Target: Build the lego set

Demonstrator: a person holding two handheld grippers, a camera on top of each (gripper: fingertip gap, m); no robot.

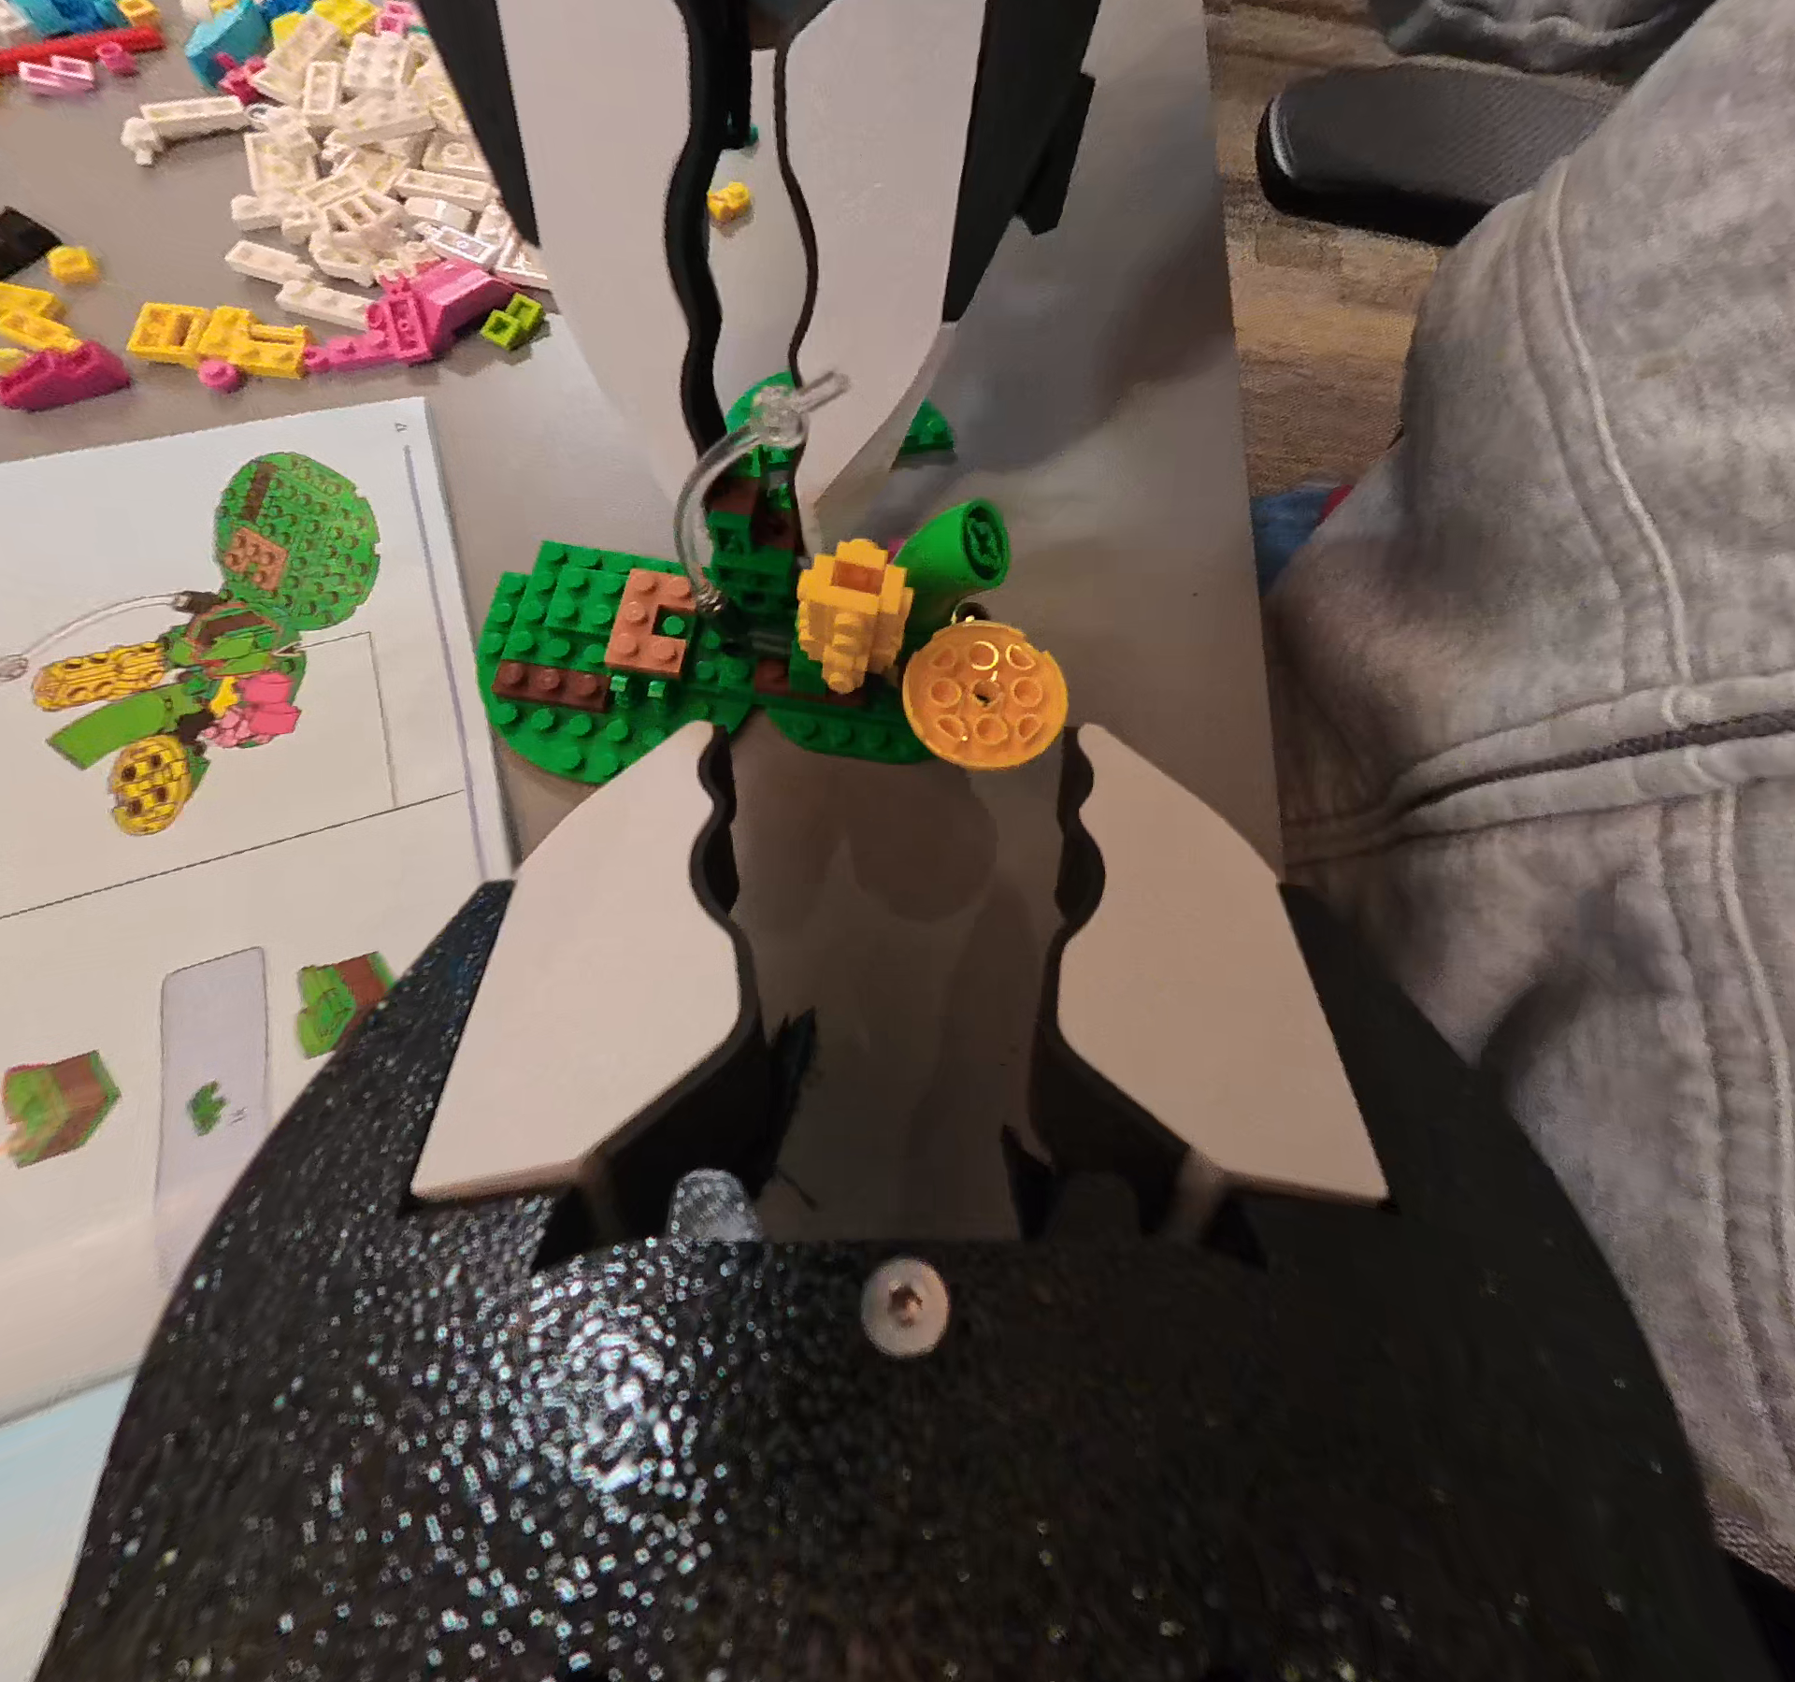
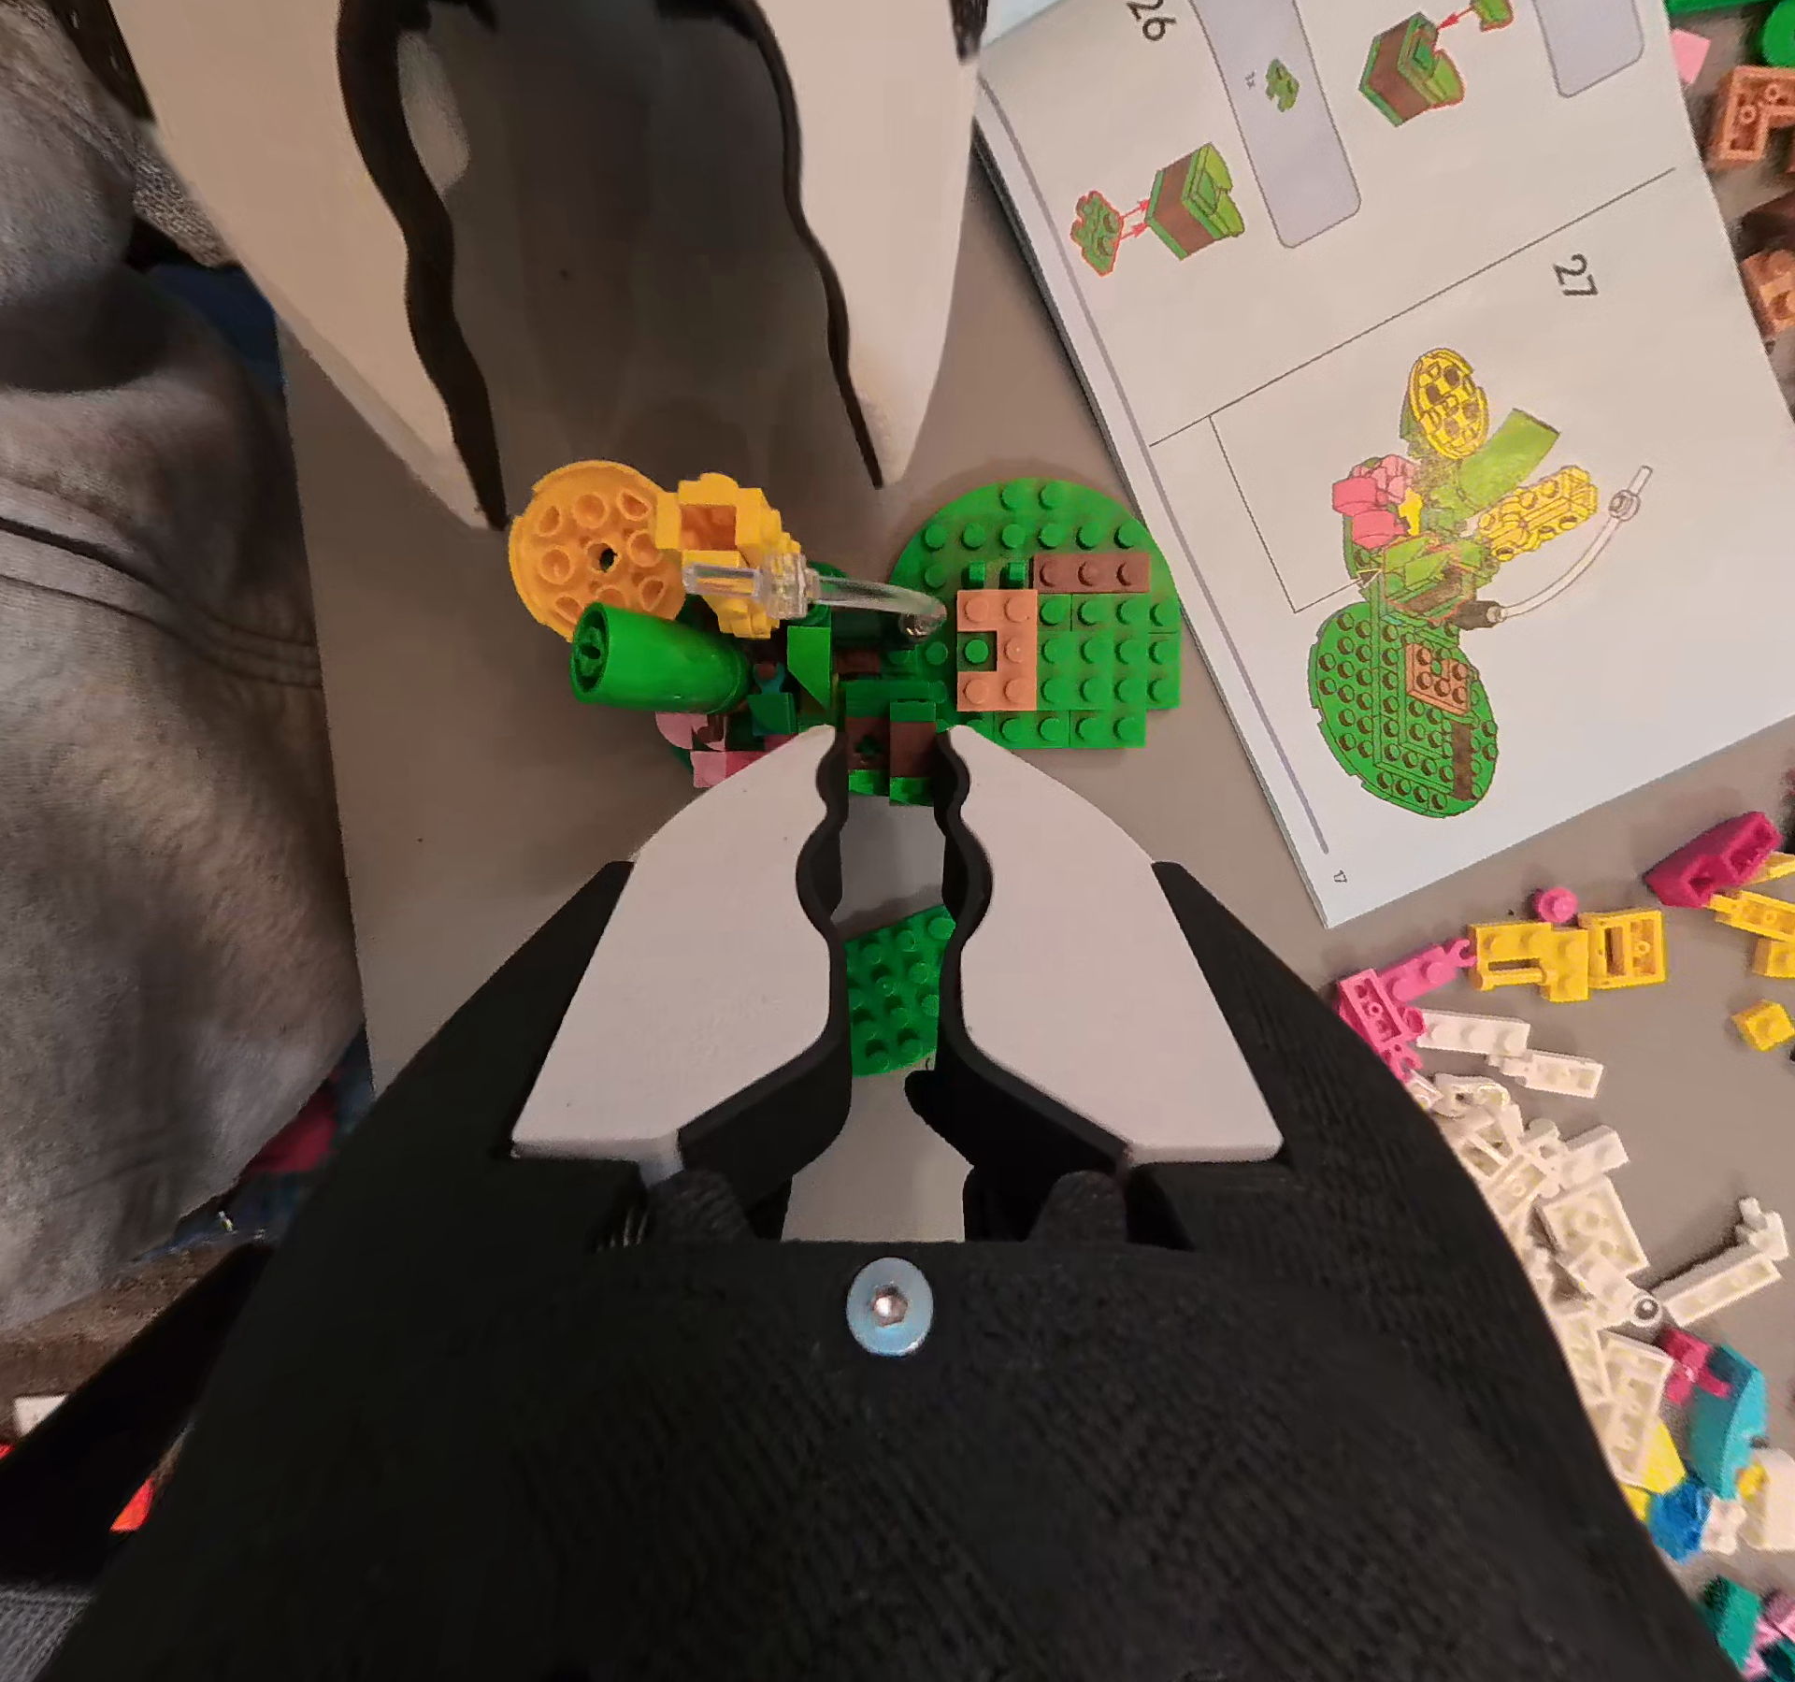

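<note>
On the grey table, the right gripper [image 2: 889, 756] is clamping, jaws narrow, the brown-and-green block stack at the middle of the green brick model [image 2: 1059, 625]. Opposite it, the left gripper [image 1: 898, 742] is hovering wide open, bare, just beside the model's yellow studded disc [image 1: 983, 698]. An instruction booklet [image 2: 1438, 392] and loose bricks [image 1: 330, 149] are lying nearby.

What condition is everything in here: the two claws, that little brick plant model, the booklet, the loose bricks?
Left gripper: open, holding nothing, short of the model.
Right gripper: closed on the model's green-and-brown middle.
Brick model: partly built, resting on the table.
Clear curved tube: attached, arching over the model.
Instruction booklet: lying open.
Loose bricks: scattered, unassembled.
</note>
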